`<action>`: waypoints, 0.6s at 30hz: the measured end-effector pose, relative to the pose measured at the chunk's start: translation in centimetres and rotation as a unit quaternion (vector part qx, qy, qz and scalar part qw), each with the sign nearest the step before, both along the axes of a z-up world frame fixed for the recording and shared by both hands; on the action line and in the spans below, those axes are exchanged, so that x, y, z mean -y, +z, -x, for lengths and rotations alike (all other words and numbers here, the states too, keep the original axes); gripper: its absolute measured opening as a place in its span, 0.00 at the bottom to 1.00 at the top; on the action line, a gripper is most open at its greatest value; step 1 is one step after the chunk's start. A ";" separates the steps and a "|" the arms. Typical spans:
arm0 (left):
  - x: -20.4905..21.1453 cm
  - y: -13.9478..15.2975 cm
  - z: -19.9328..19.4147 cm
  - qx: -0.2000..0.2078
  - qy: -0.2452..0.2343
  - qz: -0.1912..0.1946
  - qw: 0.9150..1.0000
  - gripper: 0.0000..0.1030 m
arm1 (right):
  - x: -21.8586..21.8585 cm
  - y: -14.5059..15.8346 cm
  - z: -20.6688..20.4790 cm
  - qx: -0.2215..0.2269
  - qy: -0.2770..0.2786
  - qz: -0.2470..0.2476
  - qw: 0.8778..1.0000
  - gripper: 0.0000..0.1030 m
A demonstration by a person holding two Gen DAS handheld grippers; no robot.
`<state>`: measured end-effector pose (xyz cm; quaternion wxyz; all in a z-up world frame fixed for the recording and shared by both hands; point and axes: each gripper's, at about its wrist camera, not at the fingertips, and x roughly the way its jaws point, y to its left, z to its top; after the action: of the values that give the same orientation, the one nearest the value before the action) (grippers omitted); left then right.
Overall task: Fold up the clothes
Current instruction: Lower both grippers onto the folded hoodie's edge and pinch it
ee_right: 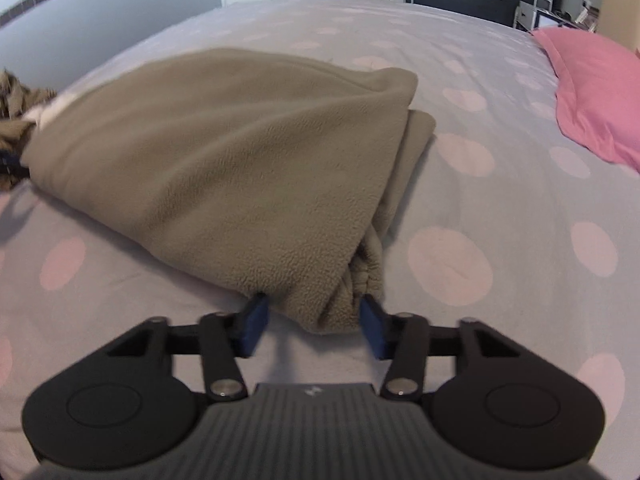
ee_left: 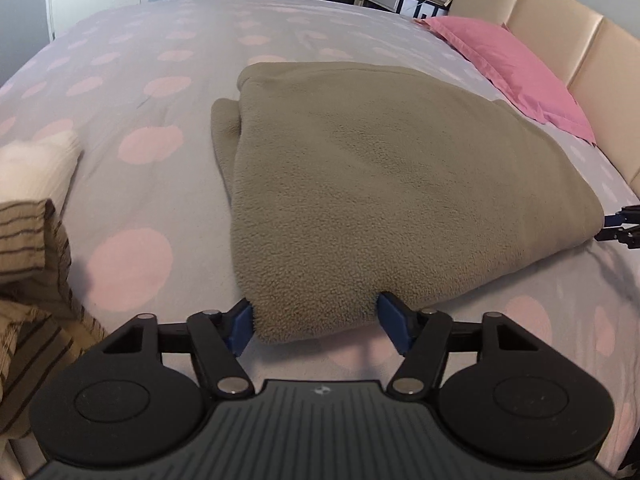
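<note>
An olive-tan fleece garment (ee_left: 380, 184) lies folded on the bed; it also shows in the right wrist view (ee_right: 224, 168). My left gripper (ee_left: 316, 324) is open, its blue pads on either side of the garment's near left corner. My right gripper (ee_right: 312, 322) is open, its blue pads on either side of the bunched near right corner. The right gripper's tips show at the far right of the left wrist view (ee_left: 622, 226). The fabric between each pair of pads hangs loose, not pinched.
The bed has a lilac cover with pink dots (ee_left: 132, 80). A pink pillow (ee_left: 512, 68) lies by the beige headboard (ee_left: 560, 36). A white knit item (ee_left: 32, 168) and a striped brown garment (ee_left: 32, 280) lie to the left. Furniture stands beyond the bed.
</note>
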<state>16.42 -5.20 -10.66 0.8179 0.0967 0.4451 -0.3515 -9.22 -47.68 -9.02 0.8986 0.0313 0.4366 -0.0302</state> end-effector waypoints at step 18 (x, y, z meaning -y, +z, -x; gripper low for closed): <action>-3.3 4.3 -2.4 -0.037 0.063 -0.027 0.997 0.45 | 1.7 -0.5 0.0 -0.101 -0.083 0.052 0.990 0.10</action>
<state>18.82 -1.87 -6.37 0.8183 0.0776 0.4901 -0.2902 -9.24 -49.40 -9.50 0.8445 0.0173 0.5192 -0.1302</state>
